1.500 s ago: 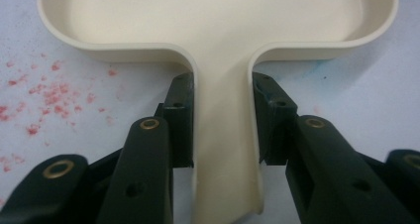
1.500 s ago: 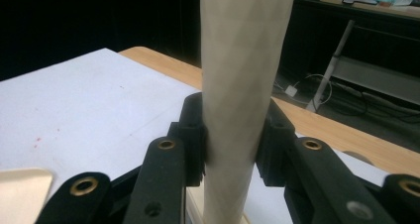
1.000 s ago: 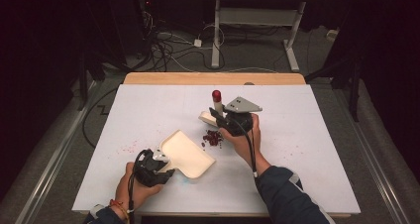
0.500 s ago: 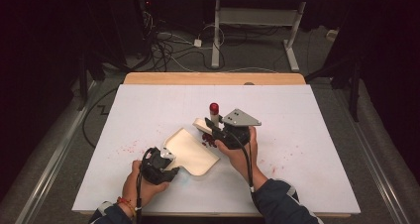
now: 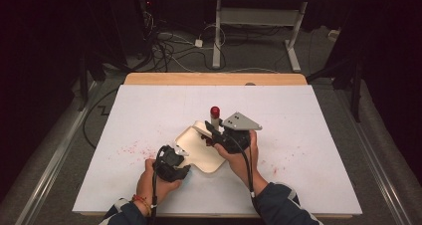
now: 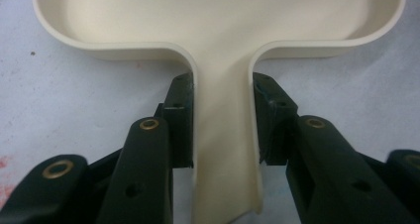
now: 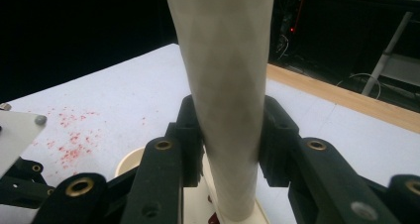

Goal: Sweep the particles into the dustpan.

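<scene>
A cream dustpan point(image 5: 198, 148) lies on the white table, and my left gripper point(image 5: 180, 154) is shut on its handle point(image 6: 225, 149); the pads point(image 6: 179, 110) press both sides. The pan's tray point(image 6: 218, 21) looks bare where it shows in the left gripper view. My right gripper point(image 5: 213, 134) is shut on the pale shaft of a brush point(image 7: 225, 85) with a red cap point(image 5: 215, 111), held nearly upright over the pan's far edge. A few dark red bits point(image 7: 213, 218) show at the shaft's foot. The brush's lower end is hidden by the gripper.
Fine red specks point(image 5: 128, 148) stain the table left of the pan, and more point(image 5: 272, 169) lie to the right of my right hand. A wooden strip point(image 5: 214, 79) edges the far side. Cables and metal stand legs point(image 5: 217, 36) stand on the dark floor beyond.
The right gripper has drawn the brush toward the near side, onto the pan. The left gripper has slid the pan rightward to meet it. The small red pile beside the pan has gone from sight.
</scene>
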Demonstrator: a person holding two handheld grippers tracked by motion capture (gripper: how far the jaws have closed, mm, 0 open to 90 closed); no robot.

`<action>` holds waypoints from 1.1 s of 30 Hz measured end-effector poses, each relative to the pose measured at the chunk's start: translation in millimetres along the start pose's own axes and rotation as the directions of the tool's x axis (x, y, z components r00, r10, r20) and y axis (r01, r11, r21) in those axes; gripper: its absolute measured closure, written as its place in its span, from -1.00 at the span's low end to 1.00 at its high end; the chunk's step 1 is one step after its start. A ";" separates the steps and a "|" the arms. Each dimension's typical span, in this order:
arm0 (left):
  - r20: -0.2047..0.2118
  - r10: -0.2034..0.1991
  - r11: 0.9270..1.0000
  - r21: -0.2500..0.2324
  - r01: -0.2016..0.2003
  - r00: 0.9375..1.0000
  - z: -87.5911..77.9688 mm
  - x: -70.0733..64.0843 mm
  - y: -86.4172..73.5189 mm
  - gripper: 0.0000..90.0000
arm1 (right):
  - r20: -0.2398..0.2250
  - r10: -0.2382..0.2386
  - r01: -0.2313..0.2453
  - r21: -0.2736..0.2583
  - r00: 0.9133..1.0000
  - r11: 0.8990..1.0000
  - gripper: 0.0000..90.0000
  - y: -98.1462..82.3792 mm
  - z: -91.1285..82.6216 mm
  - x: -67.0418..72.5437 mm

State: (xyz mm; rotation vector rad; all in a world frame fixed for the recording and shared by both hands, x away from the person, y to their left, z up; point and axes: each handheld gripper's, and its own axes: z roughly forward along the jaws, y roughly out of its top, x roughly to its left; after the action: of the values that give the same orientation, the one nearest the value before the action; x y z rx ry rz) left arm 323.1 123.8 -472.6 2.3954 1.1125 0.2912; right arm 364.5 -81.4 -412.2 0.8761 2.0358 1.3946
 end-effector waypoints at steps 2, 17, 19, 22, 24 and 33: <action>-0.001 -0.002 1.000 -0.001 0.002 1.000 0.7 -0.4 1.5 0.42 | -0.001 0.008 -0.008 -0.002 1.000 1.000 0.50 -0.1 -1.0 2.2; -0.012 0.003 1.000 -0.015 -0.003 1.000 3.7 -2.7 4.9 0.37 | 0.023 0.050 -0.050 -0.035 0.998 0.998 0.52 -1.0 -12.4 16.4; -0.017 0.012 1.000 -0.015 -0.012 1.000 3.8 -3.0 5.1 0.36 | 0.020 0.052 -0.052 -0.038 0.998 0.998 0.52 -0.7 -12.7 17.6; -0.018 0.007 1.000 -0.022 -0.007 1.000 4.1 -3.3 4.6 0.37 | 0.011 0.046 -0.045 -0.042 0.999 0.998 0.54 1.1 -15.3 23.2; -0.019 0.007 1.000 -0.022 -0.007 1.000 4.2 -3.4 4.6 0.37 | 0.005 0.047 -0.046 -0.037 0.999 0.998 0.55 2.0 -15.7 24.8; -0.007 0.016 1.000 -0.023 -0.016 1.000 3.7 -1.2 3.4 0.39 | 0.018 0.041 -0.040 -0.048 0.999 0.998 0.55 6.1 -14.7 14.0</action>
State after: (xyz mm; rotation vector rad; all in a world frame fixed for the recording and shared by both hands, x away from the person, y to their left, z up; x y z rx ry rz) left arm 326.0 119.7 -474.1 2.3857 1.0877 0.3161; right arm 346.0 -78.3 -402.3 0.9114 1.9721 1.4453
